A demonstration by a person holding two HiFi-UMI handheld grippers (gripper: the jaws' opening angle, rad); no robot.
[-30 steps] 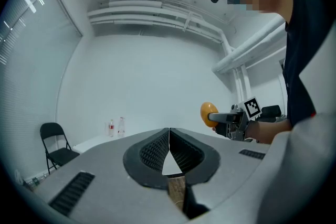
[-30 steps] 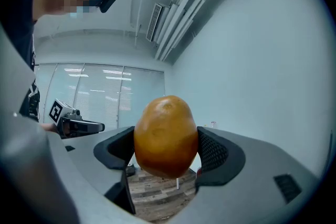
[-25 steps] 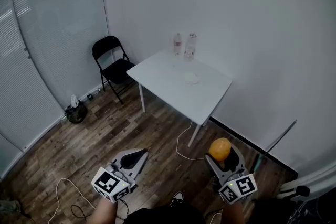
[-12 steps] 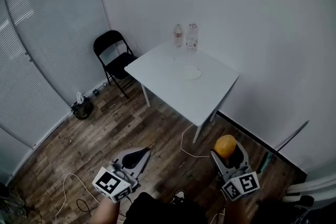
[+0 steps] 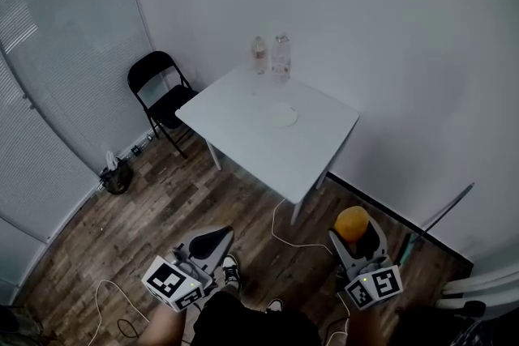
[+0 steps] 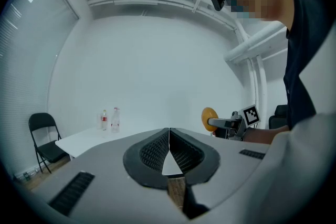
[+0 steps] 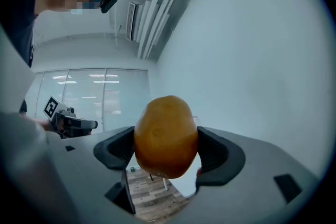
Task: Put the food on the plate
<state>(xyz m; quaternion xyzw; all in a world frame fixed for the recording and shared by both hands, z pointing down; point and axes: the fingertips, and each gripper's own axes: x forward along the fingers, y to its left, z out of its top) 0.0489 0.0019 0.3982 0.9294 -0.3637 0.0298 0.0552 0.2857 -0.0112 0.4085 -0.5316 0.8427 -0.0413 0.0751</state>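
Two jaws of the right gripper [image 7: 167,148] pinch the food [image 7: 166,134], a rounded orange-yellow piece. The dark pads [image 7: 113,148] press on it from both sides, and it rises above them. The jaws of the left gripper [image 6: 169,136] are pressed together along one thin line, with nothing between them.

From the head view both grippers are low in the picture, over the wooden floor [image 5: 162,207], left gripper [image 5: 212,237] and right gripper [image 5: 357,243] well apart from each other. The food [image 5: 352,223] sits at the front of the right one. It is well apart from the plate [image 5: 282,115], which lies flat on the white table [image 5: 243,134].

Only the head view shows this plate clearly (in the left gripper view the table top [image 6: 79,140] is seen almost edge-on, and I cannot make the plate out there). Two bottles [image 5: 270,55] stand upright at the table's far edge near the wall, just beside each other. A black folding chair [image 5: 158,89] stands near the table's left corner. A thin cable [image 5: 284,231] lies on the floor between the table and the grippers.

The left gripper view gives a side look at the right gripper holding the food [image 6: 209,118]. It also shows the bottles [image 6: 110,119] and the chair [image 6: 42,136] at the left. The right gripper view shows the left gripper's marker cube [image 7: 51,107] in front of the window blinds [image 7: 100,97].
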